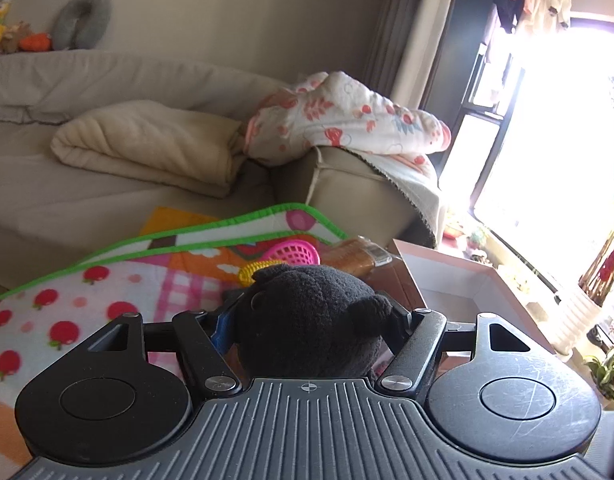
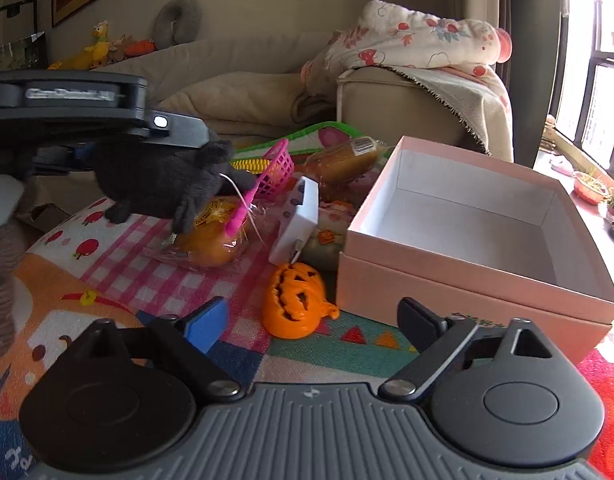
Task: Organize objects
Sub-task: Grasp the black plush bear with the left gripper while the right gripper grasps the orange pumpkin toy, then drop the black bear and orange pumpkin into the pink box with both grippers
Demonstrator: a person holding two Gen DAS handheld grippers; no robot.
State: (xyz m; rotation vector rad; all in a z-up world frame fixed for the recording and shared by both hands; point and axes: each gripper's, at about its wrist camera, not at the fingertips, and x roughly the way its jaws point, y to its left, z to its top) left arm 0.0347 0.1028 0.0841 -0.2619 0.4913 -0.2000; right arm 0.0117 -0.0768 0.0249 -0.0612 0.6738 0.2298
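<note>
While our left gripper [image 1: 307, 320] clamps the black plush toy [image 1: 307, 316] above the play mat [image 1: 67, 304], our right gripper [image 2: 315, 320] stands open with nothing between its fingers. Just ahead lies an orange plastic pumpkin [image 2: 295, 300], beside the open pink box [image 2: 467, 280].

1. Left gripper [image 1: 311, 320]: held off the floor at the left of the scene, pointing slightly downward. One blue pad [image 1: 223, 326] and one black finger press either side of a black plush toy [image 1: 307, 320], which fills the gap between them.
2. Right gripper [image 2: 313, 320]: near side of the scene, angled downward. Blue pad [image 2: 207, 326] on the left, black finger on the right, standing well apart; nothing sits between them.
</note>
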